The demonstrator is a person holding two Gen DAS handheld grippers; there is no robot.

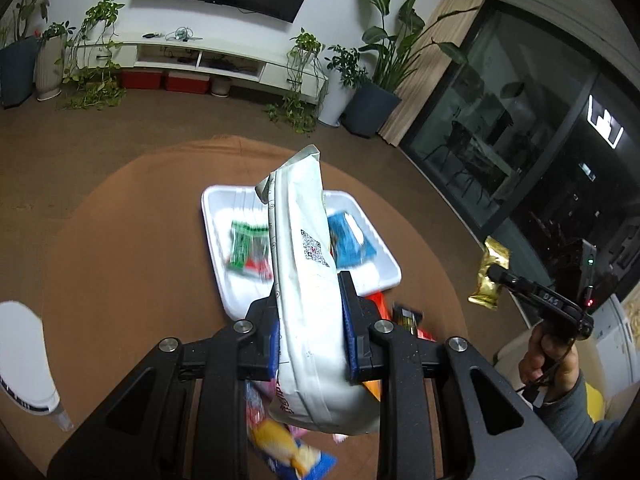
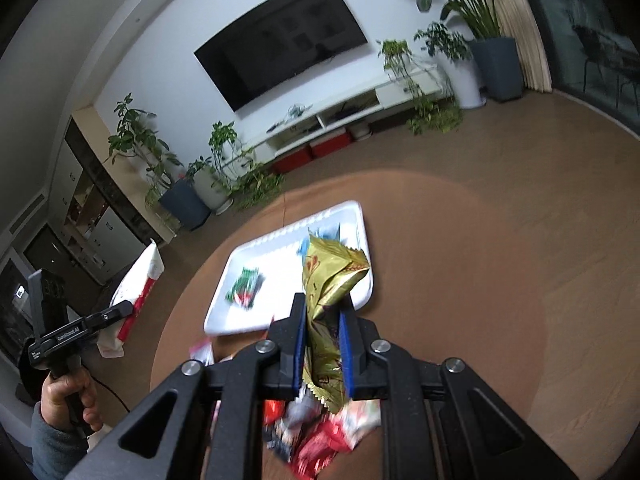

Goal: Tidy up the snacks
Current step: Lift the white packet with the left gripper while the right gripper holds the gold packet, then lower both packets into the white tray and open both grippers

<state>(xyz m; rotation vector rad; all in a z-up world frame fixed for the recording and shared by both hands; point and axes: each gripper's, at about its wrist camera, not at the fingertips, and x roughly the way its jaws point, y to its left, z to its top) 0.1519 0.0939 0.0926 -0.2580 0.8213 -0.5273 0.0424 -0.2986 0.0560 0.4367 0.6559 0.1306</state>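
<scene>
- My left gripper (image 1: 310, 320) is clamped on a white snack bag (image 1: 308, 280); the blue pads press its sides and the bag stands up through the centre of the left wrist view, its folded top tilted toward the upper left.
- My right gripper (image 2: 323, 344) is closed tight on a gold snack packet (image 2: 330, 280), which sticks up between the fingers in the centre of the right wrist view, crumpled at its top.
- The same gold packet shows small at the right edge of the left wrist view, pinched at the tip of the right gripper, with my right hand (image 1: 550, 356) on the handle below it.
- My left hand (image 2: 72, 396) appears at the lower left of the right wrist view, gripping its handle.
- A white tray (image 1: 218, 248) sits on the round brown table (image 1: 120, 240), behind both held packets in mid-frame.
- In the tray lie a green and red packet (image 1: 248, 250) on its left side and a blue packet (image 1: 350, 240) on its right, both blurred.
- A loose heap of snacks (image 2: 324, 432) lies on the table at the bottom of both views, under the grippers; red, yellow and blue wrappers show, too blurred to tell apart.
</scene>
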